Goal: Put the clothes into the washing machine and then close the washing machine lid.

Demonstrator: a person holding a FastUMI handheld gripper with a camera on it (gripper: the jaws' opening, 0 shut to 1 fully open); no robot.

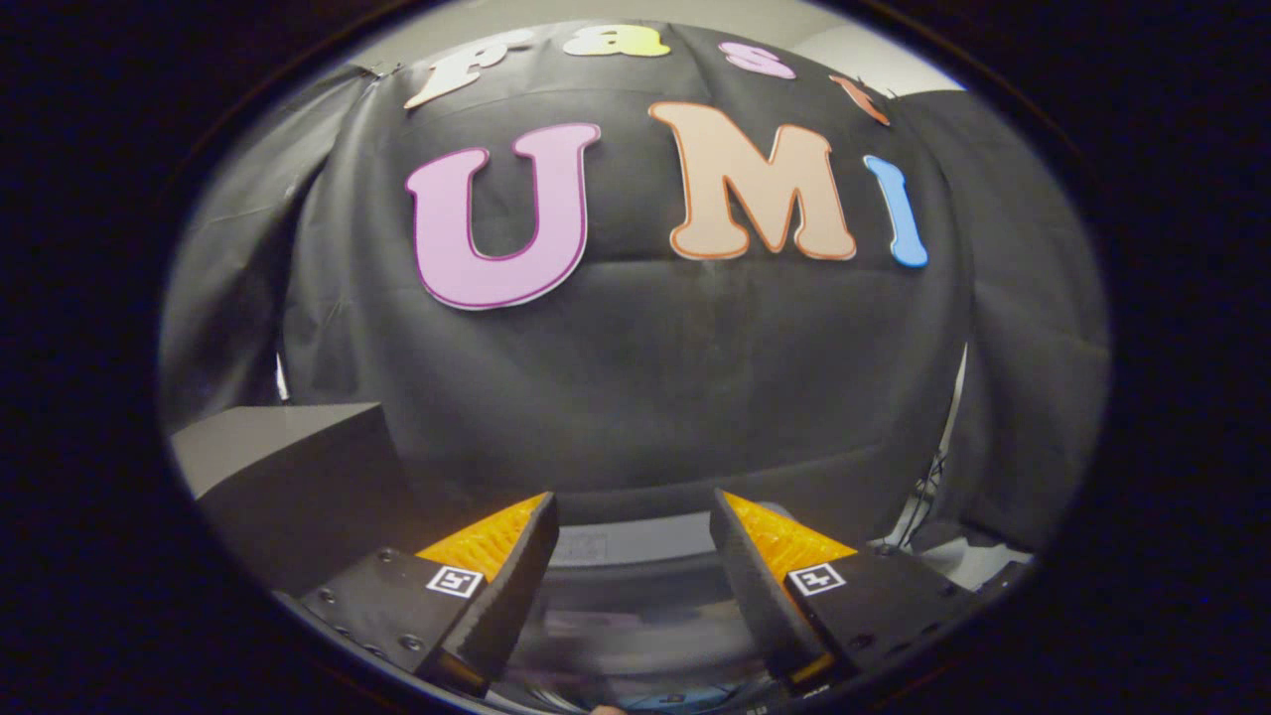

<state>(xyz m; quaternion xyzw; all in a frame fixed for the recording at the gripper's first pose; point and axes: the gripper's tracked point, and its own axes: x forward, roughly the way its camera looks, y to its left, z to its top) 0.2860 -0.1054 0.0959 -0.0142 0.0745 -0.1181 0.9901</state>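
Note:
My gripper is open, with nothing between its fingers. Just below and ahead of the fingers lies the top of the washing machine, a pale grey band with a dark curved rim behind it. Under the rim, between the fingers, there is a blurred glossy grey surface; I cannot tell whether it is the lid or the drum opening. A faint purplish blur shows near the left finger, too smeared to name. I cannot make out any clothes for certain.
A grey box-like block stands to the left of the left finger. Black cloth walls close the booth beyond the machine. To the right, past the right finger, cables and pale objects lie by the cloth's edge.

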